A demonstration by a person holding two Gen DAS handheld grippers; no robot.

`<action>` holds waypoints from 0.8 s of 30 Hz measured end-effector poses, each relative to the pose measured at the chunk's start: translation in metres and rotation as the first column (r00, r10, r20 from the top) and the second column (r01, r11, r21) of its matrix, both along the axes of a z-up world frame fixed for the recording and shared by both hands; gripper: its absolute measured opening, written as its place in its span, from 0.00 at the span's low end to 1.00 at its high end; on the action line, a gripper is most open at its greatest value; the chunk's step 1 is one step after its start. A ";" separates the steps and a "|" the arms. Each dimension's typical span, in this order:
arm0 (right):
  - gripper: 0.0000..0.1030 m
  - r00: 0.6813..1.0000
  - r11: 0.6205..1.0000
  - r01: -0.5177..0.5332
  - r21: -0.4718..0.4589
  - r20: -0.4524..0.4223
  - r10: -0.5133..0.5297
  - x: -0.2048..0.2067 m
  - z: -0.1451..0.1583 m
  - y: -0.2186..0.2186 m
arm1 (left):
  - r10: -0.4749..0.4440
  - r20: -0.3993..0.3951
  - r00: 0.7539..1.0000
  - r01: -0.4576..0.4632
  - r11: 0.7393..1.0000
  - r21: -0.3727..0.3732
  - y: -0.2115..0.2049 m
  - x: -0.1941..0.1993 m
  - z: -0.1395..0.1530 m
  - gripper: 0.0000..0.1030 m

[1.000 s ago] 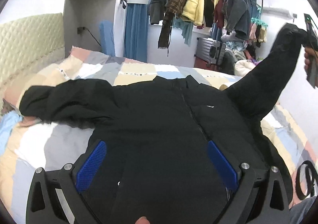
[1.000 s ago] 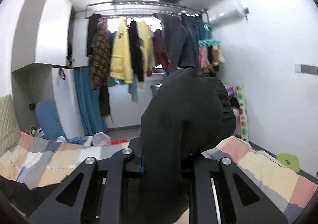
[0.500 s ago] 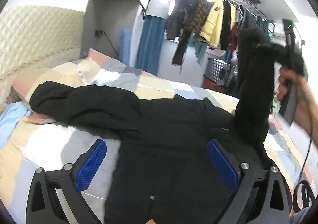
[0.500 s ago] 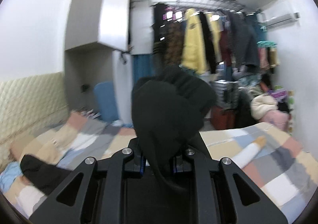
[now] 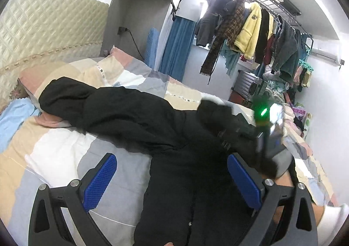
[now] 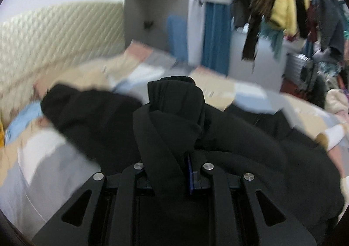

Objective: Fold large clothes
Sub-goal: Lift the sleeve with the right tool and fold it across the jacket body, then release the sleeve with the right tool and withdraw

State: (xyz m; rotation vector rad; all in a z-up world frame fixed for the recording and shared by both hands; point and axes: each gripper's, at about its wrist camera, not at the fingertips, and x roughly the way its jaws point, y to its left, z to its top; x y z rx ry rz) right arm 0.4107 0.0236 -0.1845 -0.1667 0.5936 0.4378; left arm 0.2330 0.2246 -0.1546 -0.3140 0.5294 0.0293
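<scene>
Your right claw (image 6: pixel 172 169) is clamped on the cuff end of the black jacket's sleeve (image 6: pixel 174 102), with the bunched cloth standing up between the two fingers and hiding most of the blue pads. Seen from your left wrist camera, that same right claw (image 5: pixel 259 134) sits low over the jacket's chest, its green light glowing, and the gripped sleeve (image 5: pixel 218 112) is drawn in across the body of the jacket (image 5: pixel 192 180). Your left claw (image 5: pixel 174 178) hangs over the lower part of the jacket with its fingers spread wide; one blue pad (image 5: pixel 100 178) is above the bedspread just beside the jacket's edge and the other is above the dark cloth, and nothing sits between them. You have the jacket lying front up on the patchwork bedspread (image 5: pixel 54 154), zip line running toward the camera, and its other sleeve (image 5: pixel 72 97) stretched out flat toward the quilted headboard (image 5: pixel 43 32). Behind the bed a rack of hanging clothes (image 5: pixel 250 25) fills the far wall, with a blue curtain (image 5: pixel 176 47) beside it. Your right wrist view is blurred.
</scene>
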 end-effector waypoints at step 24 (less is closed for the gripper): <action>0.71 0.994 0.999 -0.050 -0.020 -0.095 0.047 -0.037 0.028 -0.016 | -0.024 -0.020 1.000 0.025 0.999 0.026 -0.017 -0.006 -0.001 0.99</action>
